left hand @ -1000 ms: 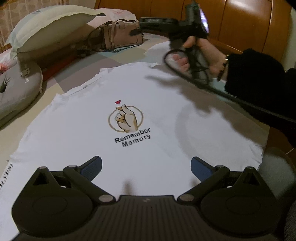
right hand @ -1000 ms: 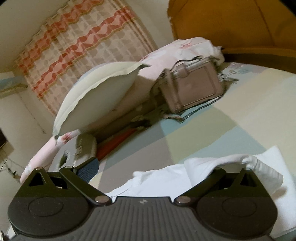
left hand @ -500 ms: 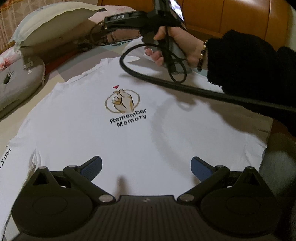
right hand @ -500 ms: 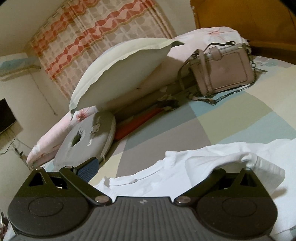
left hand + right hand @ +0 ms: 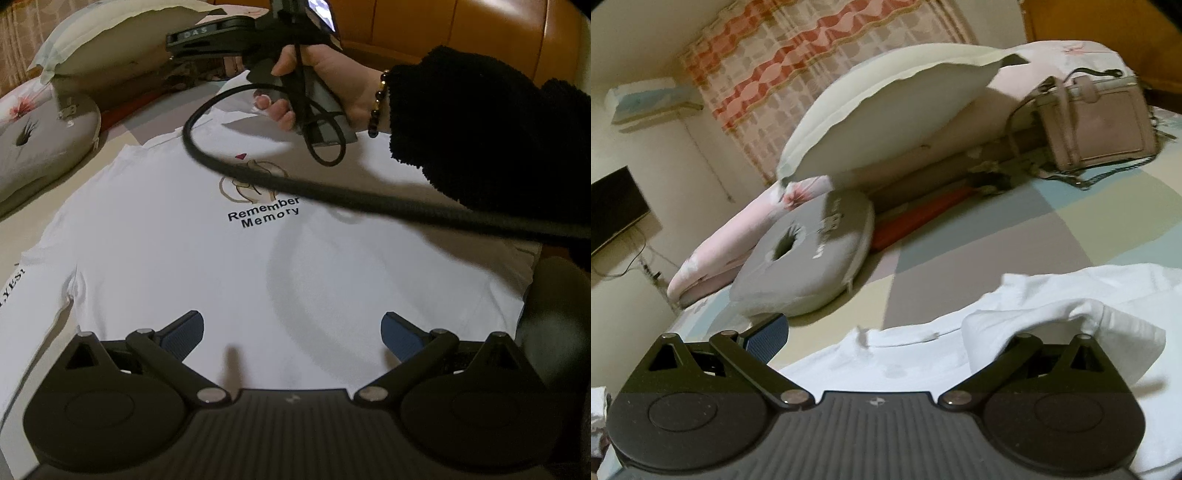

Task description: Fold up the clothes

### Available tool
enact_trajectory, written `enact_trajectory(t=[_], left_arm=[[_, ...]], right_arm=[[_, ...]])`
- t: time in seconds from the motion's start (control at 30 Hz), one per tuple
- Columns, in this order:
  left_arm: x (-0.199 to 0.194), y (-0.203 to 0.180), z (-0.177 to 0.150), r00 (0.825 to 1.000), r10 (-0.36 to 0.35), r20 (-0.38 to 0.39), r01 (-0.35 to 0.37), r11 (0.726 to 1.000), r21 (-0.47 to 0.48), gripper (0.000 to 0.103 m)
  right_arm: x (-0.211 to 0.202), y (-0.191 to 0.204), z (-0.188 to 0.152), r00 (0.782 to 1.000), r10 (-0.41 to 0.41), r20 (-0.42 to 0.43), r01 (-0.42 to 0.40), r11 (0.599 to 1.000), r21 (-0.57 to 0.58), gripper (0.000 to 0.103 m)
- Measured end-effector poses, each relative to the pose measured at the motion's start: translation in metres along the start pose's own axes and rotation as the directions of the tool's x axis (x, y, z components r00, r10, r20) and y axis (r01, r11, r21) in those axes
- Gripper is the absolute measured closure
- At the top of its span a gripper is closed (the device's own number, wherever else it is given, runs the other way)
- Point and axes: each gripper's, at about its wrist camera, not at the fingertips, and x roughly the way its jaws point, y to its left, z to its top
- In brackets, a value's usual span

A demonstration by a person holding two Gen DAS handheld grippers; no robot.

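Shifted since the earlier frame: right hand (image 5: 325, 85) nearer, its cable (image 5: 332, 192) now crossing the print. Left wrist view: left gripper (image 5: 291, 328), jaws spread wide, above white T-shirt (image 5: 221, 280) lying flat on bed (image 5: 22, 229). Right wrist view: right gripper (image 5: 882, 332), jaws apart, a T-shirt fold draped over the right finger; grey cushion (image 5: 812, 266), handbag (image 5: 1097, 125) beyond.

Bed (image 5: 1015, 236) with a sheet of pale green, grey and blue patches carries everything; white T-shirt (image 5: 207, 266) lies flat on it, print up; grey ring cushion (image 5: 809, 269) rests near the shirt's collar; white pillow (image 5: 886, 122) and pink handbag (image 5: 1097, 122) sit further back; red item (image 5: 916, 218) between, unclear.
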Motion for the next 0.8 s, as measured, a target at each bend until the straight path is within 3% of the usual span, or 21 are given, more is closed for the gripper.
enact_trajectory(t=[0.3,0.8], left_arm=[[-0.006,-0.002,-0.01,1.0,-0.001,0.001,0.001,1.0,-0.008,0.001],[-0.009,0.002,-0.018,1.0,-0.011,-0.002,0.011,1.0,-0.024,0.001]], right_arm=[[0.011,0.031,-0.011,0.996,0.071,-0.057,-0.074,0.996,-0.05,0.0],[0.02,0.054,-0.04,0.976,0.119,-0.183,-0.147,0.978,-0.145,0.0]])
